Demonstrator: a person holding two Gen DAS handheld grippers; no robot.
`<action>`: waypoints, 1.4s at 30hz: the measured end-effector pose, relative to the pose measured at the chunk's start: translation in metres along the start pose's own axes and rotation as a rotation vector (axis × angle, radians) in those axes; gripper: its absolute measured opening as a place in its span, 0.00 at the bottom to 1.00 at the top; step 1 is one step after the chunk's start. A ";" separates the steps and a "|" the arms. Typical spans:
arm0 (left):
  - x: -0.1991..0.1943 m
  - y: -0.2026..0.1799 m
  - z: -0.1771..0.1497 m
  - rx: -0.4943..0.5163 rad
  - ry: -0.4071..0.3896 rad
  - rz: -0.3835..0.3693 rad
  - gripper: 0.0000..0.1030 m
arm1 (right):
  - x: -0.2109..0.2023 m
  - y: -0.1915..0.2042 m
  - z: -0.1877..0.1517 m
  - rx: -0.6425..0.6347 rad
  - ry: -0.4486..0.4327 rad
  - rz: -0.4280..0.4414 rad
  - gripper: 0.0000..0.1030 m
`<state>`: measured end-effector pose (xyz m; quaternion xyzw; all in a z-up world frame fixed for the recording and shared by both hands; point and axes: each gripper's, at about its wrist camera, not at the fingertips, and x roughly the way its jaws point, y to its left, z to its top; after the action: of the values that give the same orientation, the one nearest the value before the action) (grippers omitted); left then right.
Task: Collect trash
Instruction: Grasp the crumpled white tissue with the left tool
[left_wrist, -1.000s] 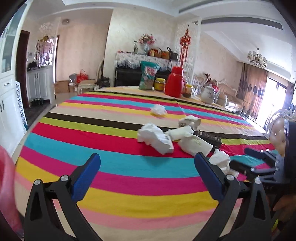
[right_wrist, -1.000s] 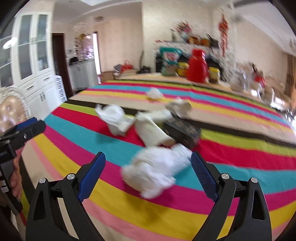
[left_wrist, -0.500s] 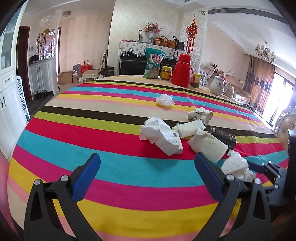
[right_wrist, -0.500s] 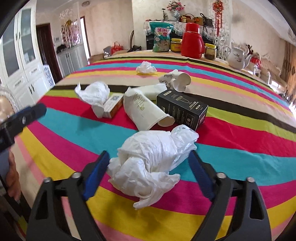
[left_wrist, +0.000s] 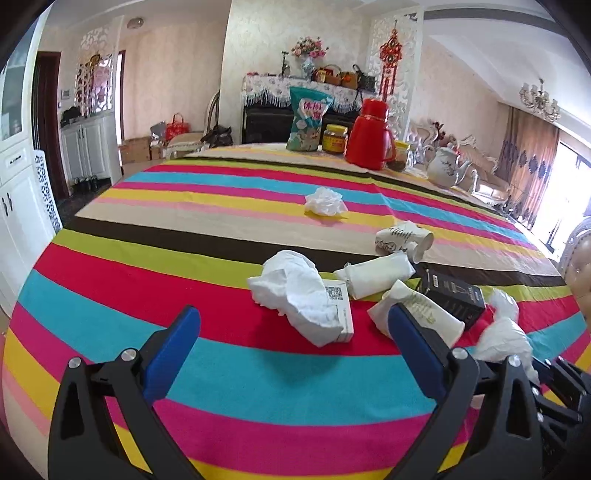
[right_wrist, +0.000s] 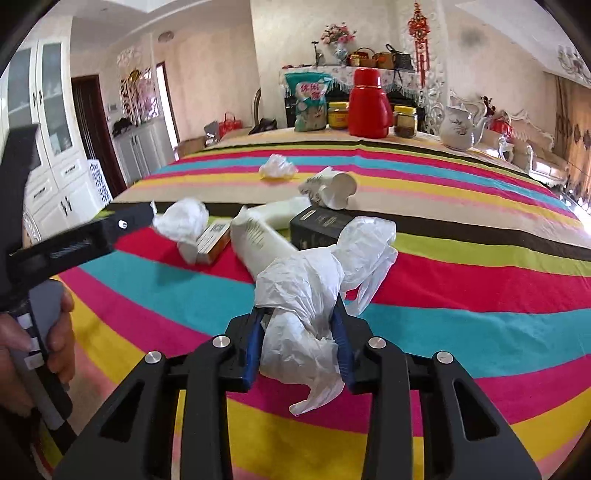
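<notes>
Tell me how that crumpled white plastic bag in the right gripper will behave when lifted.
The plastic bag looks thin and creased, so probably very light and floppy. Loose ends spill past the right gripper, so they'll likely dangle. The film looks slick, so it might slip.

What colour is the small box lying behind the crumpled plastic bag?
Black, with small pale print on top: the box behind the plastic bag shows best in the right wrist view.

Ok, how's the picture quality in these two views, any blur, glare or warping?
Left wrist view: sharp, strong fisheye bending of the striped tablecloth, with the bright window at right blown out. Right wrist view: the crumpled white plastic bag in the right tool is crisp, while the left tool at the left edge is a little motion-smeared.
</notes>
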<state>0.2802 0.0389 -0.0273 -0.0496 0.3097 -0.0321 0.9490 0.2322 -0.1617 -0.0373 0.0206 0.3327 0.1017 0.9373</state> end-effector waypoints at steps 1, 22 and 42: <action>0.006 -0.002 0.003 -0.005 0.010 0.007 0.96 | 0.000 -0.002 0.000 0.012 -0.002 0.005 0.33; 0.069 0.004 0.022 -0.023 0.133 0.067 0.73 | -0.003 -0.019 -0.001 0.099 -0.013 0.062 0.33; 0.069 -0.003 0.013 0.052 0.148 -0.031 0.14 | 0.003 -0.021 0.002 0.107 0.006 0.086 0.33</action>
<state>0.3438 0.0302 -0.0568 -0.0271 0.3772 -0.0583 0.9239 0.2400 -0.1814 -0.0399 0.0846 0.3394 0.1242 0.9286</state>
